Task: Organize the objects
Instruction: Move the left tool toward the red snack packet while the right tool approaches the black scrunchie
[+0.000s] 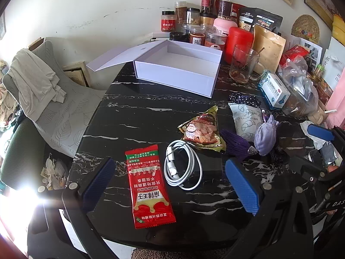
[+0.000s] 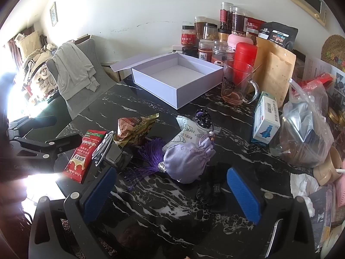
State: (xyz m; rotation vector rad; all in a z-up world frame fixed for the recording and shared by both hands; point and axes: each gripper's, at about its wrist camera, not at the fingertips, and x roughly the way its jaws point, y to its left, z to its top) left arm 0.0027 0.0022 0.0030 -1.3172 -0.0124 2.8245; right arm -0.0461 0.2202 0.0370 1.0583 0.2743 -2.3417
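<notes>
An empty white box with its lid flipped open stands at the back of the black marble table. In front of it lie a red snack packet, a coiled white cable, a gold-edged snack bag, a purple tassel, a lilac pouch and a white croissant-print packet. My left gripper hangs open over the red packet and the cable. My right gripper is open, just short of the lilac pouch. Neither holds anything.
Jars, a red canister, a glass mug, a brown pouch, a medicine box and a plastic bag crowd the back and right. A dark bow lies between the right fingers. A draped chair stands left.
</notes>
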